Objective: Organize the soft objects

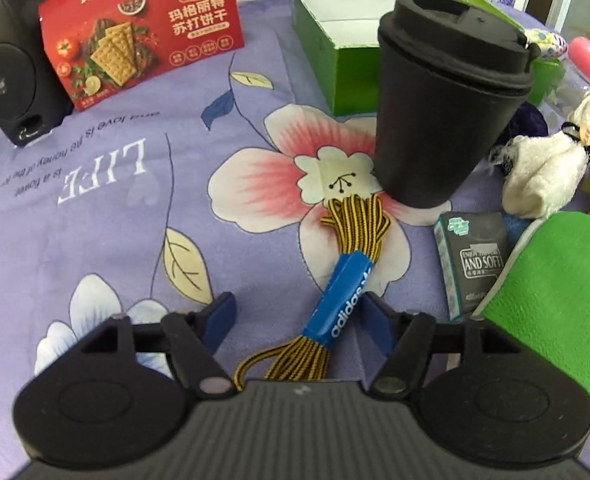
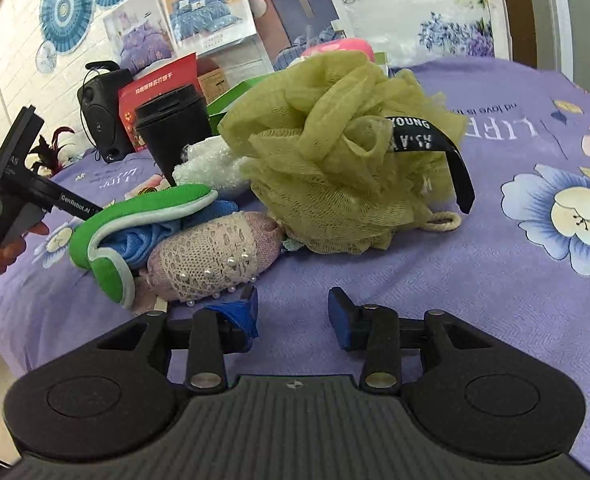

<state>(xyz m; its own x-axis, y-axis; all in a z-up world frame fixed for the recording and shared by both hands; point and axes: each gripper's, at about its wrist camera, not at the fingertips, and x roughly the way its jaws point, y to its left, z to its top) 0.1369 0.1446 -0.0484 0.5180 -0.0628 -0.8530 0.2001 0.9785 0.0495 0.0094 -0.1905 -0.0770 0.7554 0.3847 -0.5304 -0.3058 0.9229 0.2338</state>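
A bundle of yellow-and-black shoelaces [image 1: 353, 220] with a blue adidas band [image 1: 345, 292] lies on the purple flowered cloth [image 1: 135, 208]. My left gripper [image 1: 299, 312] is open around its lower part; the band rests against the right finger. My right gripper [image 2: 293, 304] is open and empty, just in front of a pink lace-and-pearl pouch [image 2: 211, 256]. Behind it lie an olive mesh bath pouf [image 2: 343, 160], a green pad [image 2: 115, 236] over a blue cloth [image 2: 151, 236] and a white fluffy item [image 2: 211, 166]. The left gripper also shows in the right wrist view [image 2: 19, 184].
A black lidded cup [image 1: 443, 100] stands just beyond the laces. An open green box [image 1: 347, 48], a red cracker box [image 1: 143, 28] and a black speaker [image 1: 11, 68] stand at the back. A small grey tissue pack [image 1: 475, 260] lies beside the green pad [image 1: 555, 296].
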